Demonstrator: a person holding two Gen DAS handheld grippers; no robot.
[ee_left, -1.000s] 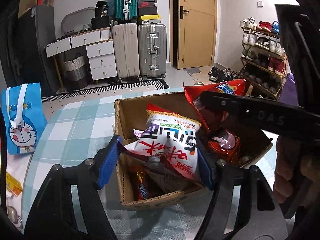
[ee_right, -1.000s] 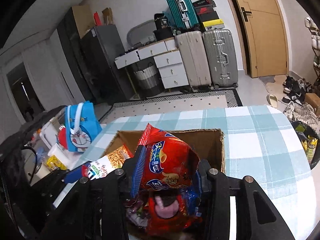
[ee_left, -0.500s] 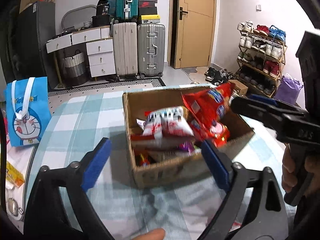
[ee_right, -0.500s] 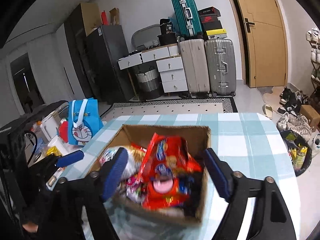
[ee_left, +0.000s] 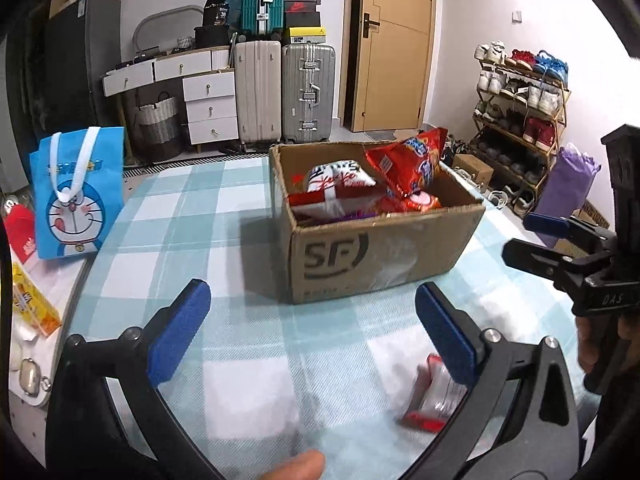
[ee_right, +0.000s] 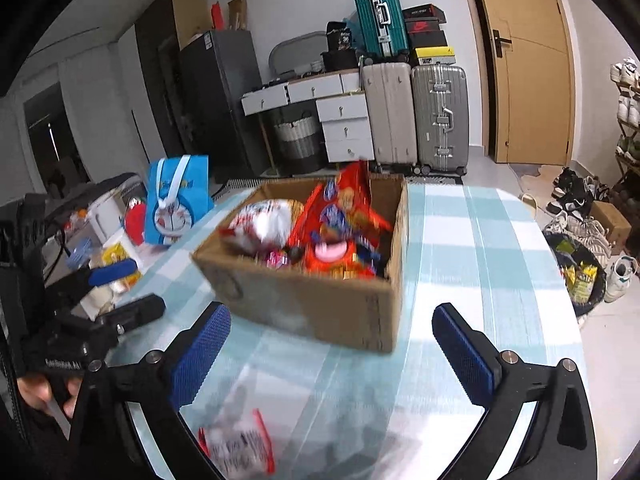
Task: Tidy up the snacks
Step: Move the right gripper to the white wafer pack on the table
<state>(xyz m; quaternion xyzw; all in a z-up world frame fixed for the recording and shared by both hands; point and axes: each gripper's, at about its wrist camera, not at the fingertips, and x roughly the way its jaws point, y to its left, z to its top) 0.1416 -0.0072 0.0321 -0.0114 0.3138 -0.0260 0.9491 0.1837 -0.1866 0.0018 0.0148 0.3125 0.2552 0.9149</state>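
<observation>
I'm holding both grippers (ee_left: 312, 336) (ee_right: 332, 344) wide open, empty, hovering near the box (ee_left: 380, 248). Prob lining up on the small pack (ee_left: 434, 398) lying in front of the box, since it's not in w/ the rest.

The cardboard box (ee_left: 384, 240) stands on the table (ee_left: 224, 344), with the snack bags (ee_left: 372, 184) inside it. A small snack packet (ee_left: 434, 398) lies on the table in front of the box, near the front edge; the cartoon tote bag (ee_left: 78, 192) stands at the table's left side, well apart from the box. Behind the table, two upright suitcases (ee_left: 284, 92) stand side by side between the drawer unit (ee_left: 210, 106) on the left and the door (ee_left: 394, 44) on the right, and the shoe rack (ee_left: 520, 104) stands against the right wall.
</observation>
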